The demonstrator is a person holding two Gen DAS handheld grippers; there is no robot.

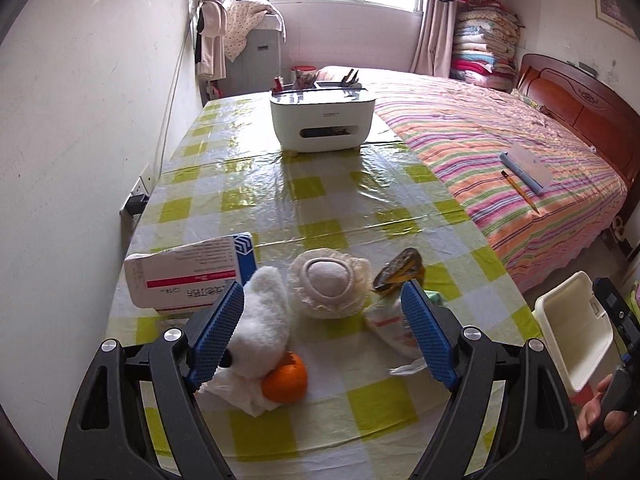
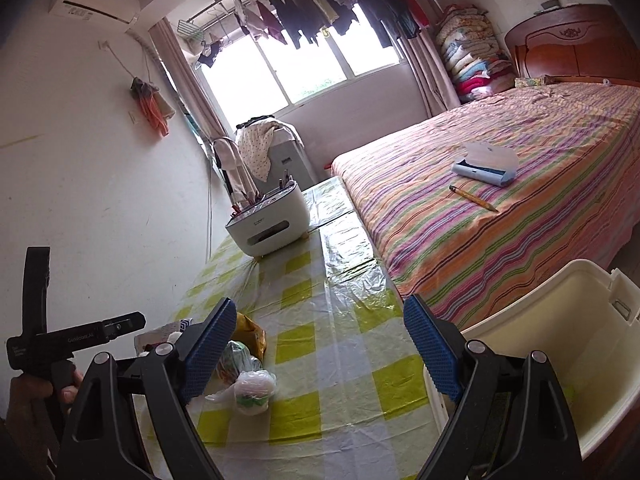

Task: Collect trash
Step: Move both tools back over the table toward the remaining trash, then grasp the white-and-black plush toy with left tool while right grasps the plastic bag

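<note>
Both tongs (image 1: 322,332) (image 2: 320,350) agape — tilted tableward, empty

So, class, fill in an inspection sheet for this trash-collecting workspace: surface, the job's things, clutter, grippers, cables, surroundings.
Surface: table under a green-checked plastic cloth.
Job's things: orange touching crumpled white tissue; foam fruit net; brown wrapper; plastic bag; white bin open beside the table.
Clutter: medicine box; white organiser box at the far end.
Grippers: left gripper open, nothing held; right gripper open, nothing held.
Cables: cord down the wall to a socket.
Surroundings: striped bed with pencil and case; hanging laundry.
</note>
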